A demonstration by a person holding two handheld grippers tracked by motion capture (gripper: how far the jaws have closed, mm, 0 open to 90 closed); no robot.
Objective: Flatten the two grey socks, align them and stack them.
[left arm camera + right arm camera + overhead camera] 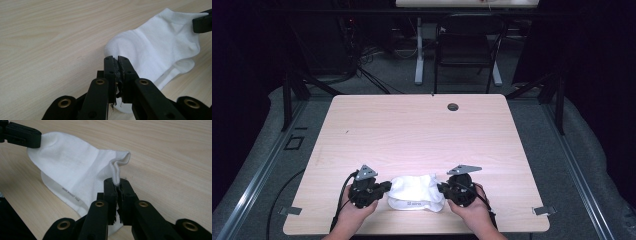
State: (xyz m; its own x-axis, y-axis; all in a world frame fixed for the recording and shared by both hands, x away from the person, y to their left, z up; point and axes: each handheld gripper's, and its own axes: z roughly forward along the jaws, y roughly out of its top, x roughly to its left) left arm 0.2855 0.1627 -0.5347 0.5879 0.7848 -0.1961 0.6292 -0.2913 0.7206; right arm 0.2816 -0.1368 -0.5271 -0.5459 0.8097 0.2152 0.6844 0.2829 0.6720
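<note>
On the table (pixel 422 125), toward six o'clock, lies the white sock (pixel 416 192) — we flank it. Our left gripper (pixel 117 60), at its nine, looks pressed together on an edge; our right gripper (pixel 117 182), at three, pinches the cuff. We'd judge uneven pulling could slip that thin fold free.

- Small print on sock (pixel 71 195): too blurred to read.
- Sock's near edge hidden behind left gripper (pixel 117 61).
- Forearms cut off at bottom edge.
- Chair (pixel 464 45) beyond table (pixel 422 120): dim, details lost.
</note>
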